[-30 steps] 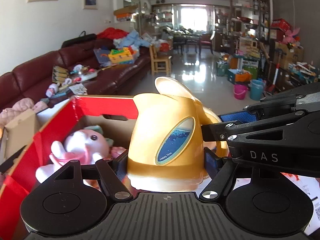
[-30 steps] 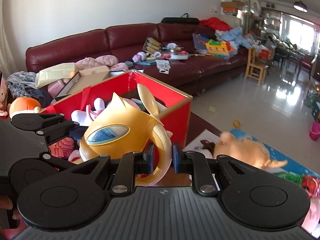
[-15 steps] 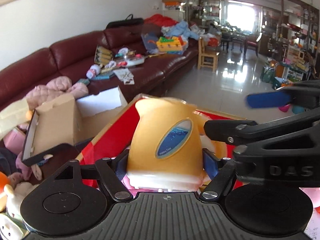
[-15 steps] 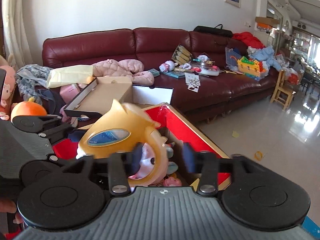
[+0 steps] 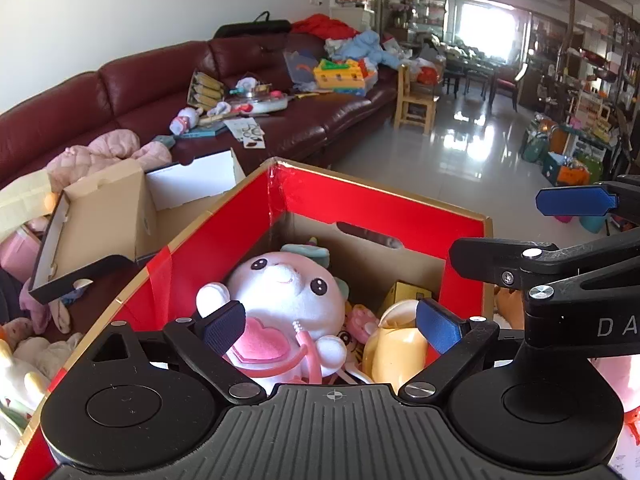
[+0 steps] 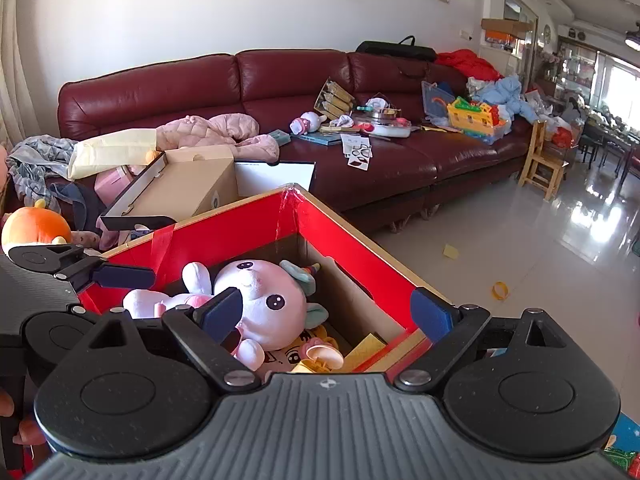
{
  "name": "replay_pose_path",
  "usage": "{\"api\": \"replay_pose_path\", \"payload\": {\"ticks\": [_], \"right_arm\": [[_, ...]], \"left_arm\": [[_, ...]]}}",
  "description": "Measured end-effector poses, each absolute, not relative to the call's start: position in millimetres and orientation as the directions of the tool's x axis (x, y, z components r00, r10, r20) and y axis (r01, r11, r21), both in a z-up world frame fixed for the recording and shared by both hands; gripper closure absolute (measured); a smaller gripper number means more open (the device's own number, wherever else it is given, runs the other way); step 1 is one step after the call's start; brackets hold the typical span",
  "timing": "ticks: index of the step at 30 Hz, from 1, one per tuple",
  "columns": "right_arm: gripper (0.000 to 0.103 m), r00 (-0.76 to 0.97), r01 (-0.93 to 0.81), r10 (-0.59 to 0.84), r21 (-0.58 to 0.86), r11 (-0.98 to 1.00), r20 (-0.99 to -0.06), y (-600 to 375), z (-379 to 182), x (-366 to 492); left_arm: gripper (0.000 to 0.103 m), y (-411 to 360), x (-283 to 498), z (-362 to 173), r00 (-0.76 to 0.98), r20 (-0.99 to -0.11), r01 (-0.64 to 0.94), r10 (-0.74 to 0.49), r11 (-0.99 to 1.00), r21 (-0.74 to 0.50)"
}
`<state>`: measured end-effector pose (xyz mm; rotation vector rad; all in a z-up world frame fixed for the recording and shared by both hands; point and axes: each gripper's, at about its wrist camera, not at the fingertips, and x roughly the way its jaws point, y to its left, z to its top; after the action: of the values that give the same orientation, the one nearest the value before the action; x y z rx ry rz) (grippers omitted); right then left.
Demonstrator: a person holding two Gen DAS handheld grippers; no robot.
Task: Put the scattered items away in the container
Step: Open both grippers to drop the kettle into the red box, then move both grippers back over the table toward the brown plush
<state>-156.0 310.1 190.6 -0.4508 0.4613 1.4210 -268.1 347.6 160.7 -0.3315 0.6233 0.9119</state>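
Observation:
A red cardboard box stands open below both grippers; it also shows in the right wrist view. Inside lie a pink plush toy and a yellow toy kettle. The plush also shows in the right wrist view; there only a small yellow part of the kettle shows by my housing. My left gripper is open and empty above the box. My right gripper is open and empty above the box, close to the right of the left one.
A dark red sofa behind the box carries clothes, books and toys. An open brown carton sits left of the box. Plush toys lie at the far left. A small wooden chair stands on the tiled floor at right.
Both grippers held the yellow kettle and carried it over the red box. The right opened first, then the left. The kettle now lies inside the box.

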Motion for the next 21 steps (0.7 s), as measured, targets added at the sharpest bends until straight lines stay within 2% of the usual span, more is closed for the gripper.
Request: {"api": "replay_pose_path", "payload": {"ticks": [14, 21], "right_arm": [[0.010, 0.120, -0.991, 0.818, -0.014, 0.136, -0.562, 283, 190, -136], [0.010, 0.171, -0.978, 0.808, 0.000, 0.207, -0.564, 260, 184, -106]], "left_arm": [[0.005, 319, -250, 165, 0.480, -0.625, -0.789, 0.616, 0.614, 0.000], [0.005, 278, -232, 169, 0.564, -0.601, -0.706, 0.566, 0.708, 0.004]]}}
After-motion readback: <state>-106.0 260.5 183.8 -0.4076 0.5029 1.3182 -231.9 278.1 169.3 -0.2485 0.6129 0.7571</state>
